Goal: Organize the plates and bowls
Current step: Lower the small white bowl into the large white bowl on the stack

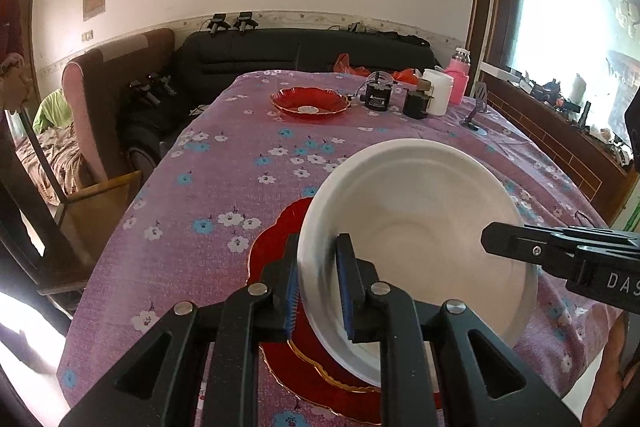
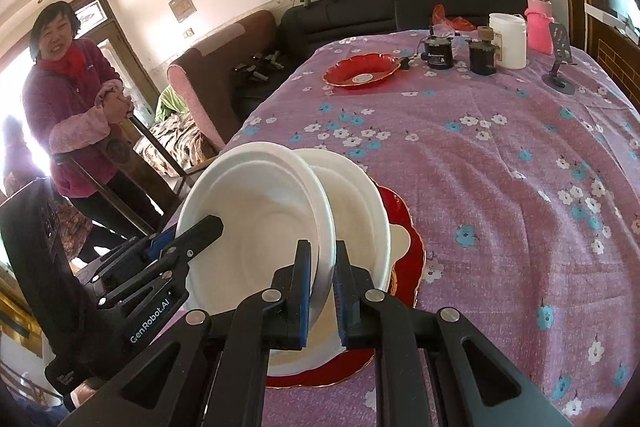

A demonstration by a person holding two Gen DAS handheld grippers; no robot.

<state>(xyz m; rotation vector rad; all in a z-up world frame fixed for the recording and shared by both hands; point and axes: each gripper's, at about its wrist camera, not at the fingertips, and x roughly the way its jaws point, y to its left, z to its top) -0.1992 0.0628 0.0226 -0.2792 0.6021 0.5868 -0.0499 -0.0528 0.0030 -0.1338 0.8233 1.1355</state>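
White bowl rim, both grippers pinching

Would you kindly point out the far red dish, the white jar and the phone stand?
far red dish [image 2: 362, 71], right wrist view, on its inner base.
white jar [image 2: 507, 43], right wrist view, on its side wall.
phone stand [image 2: 559, 85], right wrist view, on its round foot.

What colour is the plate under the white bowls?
Red, with a gold scalloped rim; clearest in the left wrist view.
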